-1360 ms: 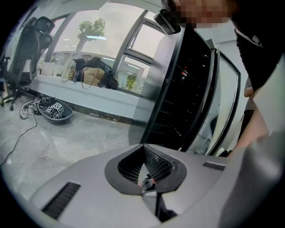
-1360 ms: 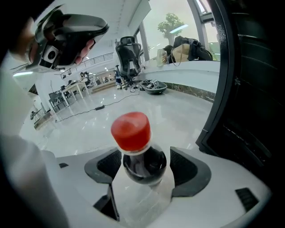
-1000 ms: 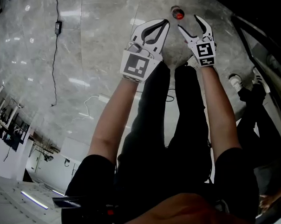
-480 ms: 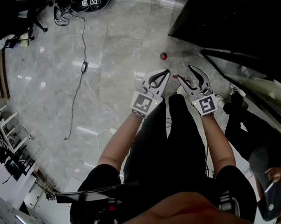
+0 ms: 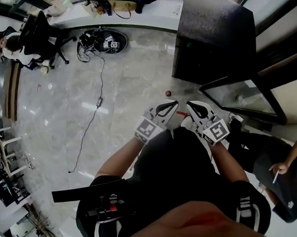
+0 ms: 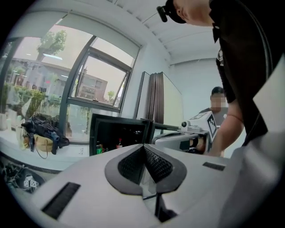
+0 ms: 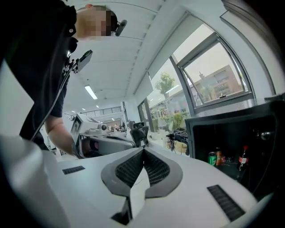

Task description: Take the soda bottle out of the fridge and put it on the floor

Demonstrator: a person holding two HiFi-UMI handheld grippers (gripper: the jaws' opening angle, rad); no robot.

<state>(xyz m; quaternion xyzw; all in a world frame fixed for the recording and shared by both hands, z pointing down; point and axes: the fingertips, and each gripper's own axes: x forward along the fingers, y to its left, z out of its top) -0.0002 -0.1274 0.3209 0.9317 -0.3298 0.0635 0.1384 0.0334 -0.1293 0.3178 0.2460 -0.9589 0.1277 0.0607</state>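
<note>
Soda bottle stands on the floor, near the black fridge and apart from both tools. The left hand-held gripper and the right hand-held gripper are each closed, with nothing between the jaws.

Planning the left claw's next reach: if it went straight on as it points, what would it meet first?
Probably the open black fridge, near its right edge; nothing nearer shows in that line, though depth is unclear.
</note>
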